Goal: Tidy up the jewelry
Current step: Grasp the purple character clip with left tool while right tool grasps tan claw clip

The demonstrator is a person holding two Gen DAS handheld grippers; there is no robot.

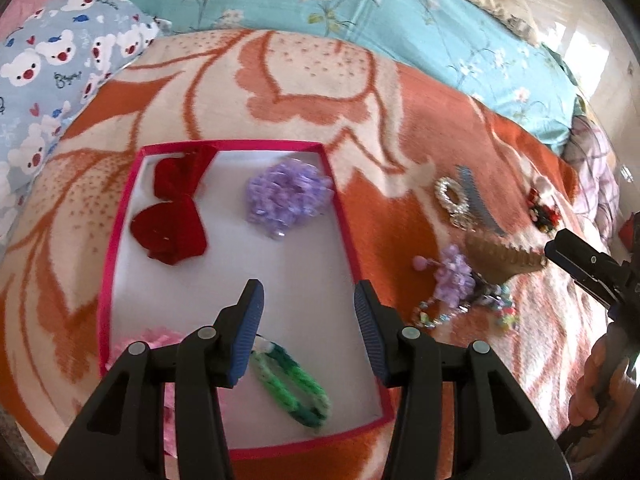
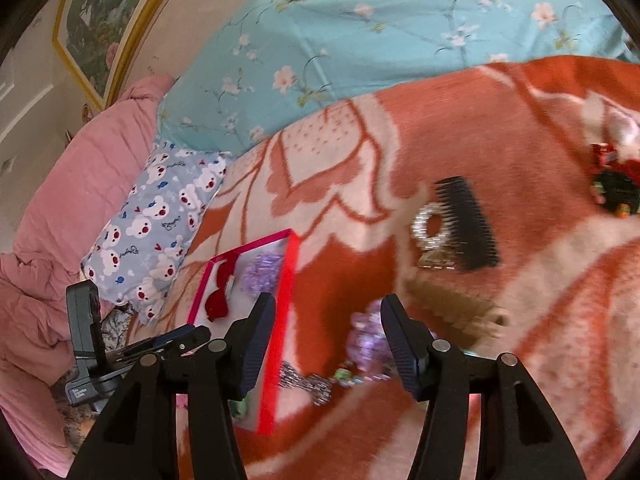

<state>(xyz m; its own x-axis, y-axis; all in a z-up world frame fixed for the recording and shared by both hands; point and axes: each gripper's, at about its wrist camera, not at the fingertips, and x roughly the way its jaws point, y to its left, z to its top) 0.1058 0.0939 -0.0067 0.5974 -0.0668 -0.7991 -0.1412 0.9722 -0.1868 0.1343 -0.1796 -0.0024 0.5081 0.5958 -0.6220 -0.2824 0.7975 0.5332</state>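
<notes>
A pink-rimmed white tray (image 1: pixel 120 216) lies on the orange blanket and holds a red bow (image 1: pixel 172 216), a purple scrunchie (image 1: pixel 286 196), a green woven band (image 1: pixel 296 388) and a pink item (image 1: pixel 160 338). My left gripper (image 1: pixel 308 312) is open and empty above the tray's near half. Loose pieces lie right of the tray: a purple hair tie (image 1: pixel 454 276), a gold comb (image 1: pixel 504 258), a rhinestone clip (image 1: pixel 454 200), a dark comb (image 1: pixel 480 200). My right gripper (image 2: pixel 328 328) is open and empty, just above the purple hair tie (image 2: pixel 368 340) and a beaded chain (image 2: pixel 308 380).
A red and black hair piece (image 2: pixel 616 184) lies far right on the blanket. A bear-print pillow (image 2: pixel 156 224), a teal floral quilt (image 2: pixel 360 40) and a pink quilt (image 2: pixel 72 184) border the blanket. The tray (image 2: pixel 280 320) sits left of my right gripper.
</notes>
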